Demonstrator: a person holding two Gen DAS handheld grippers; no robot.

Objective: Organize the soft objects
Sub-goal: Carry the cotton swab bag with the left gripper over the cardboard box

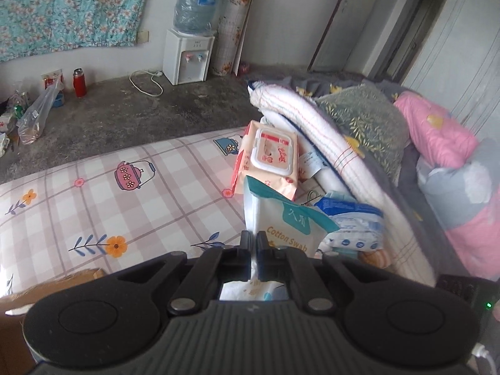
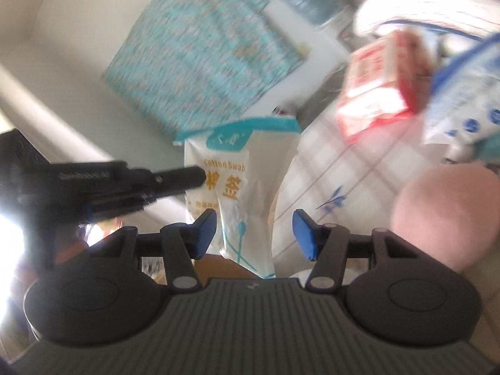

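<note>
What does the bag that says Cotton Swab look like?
The cotton swab bag is a soft white plastic pack with a teal top strip, a teal label and orange letters. The left gripper is shut on its lower edge and holds it up above the checked bed sheet. It hangs upright between the open fingers of the right gripper, which do not press on it.

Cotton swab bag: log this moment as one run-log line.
left gripper: shut on cotton swab bag, lifted over bed sheet | right gripper: open, bag between fingers, untouched
</note>
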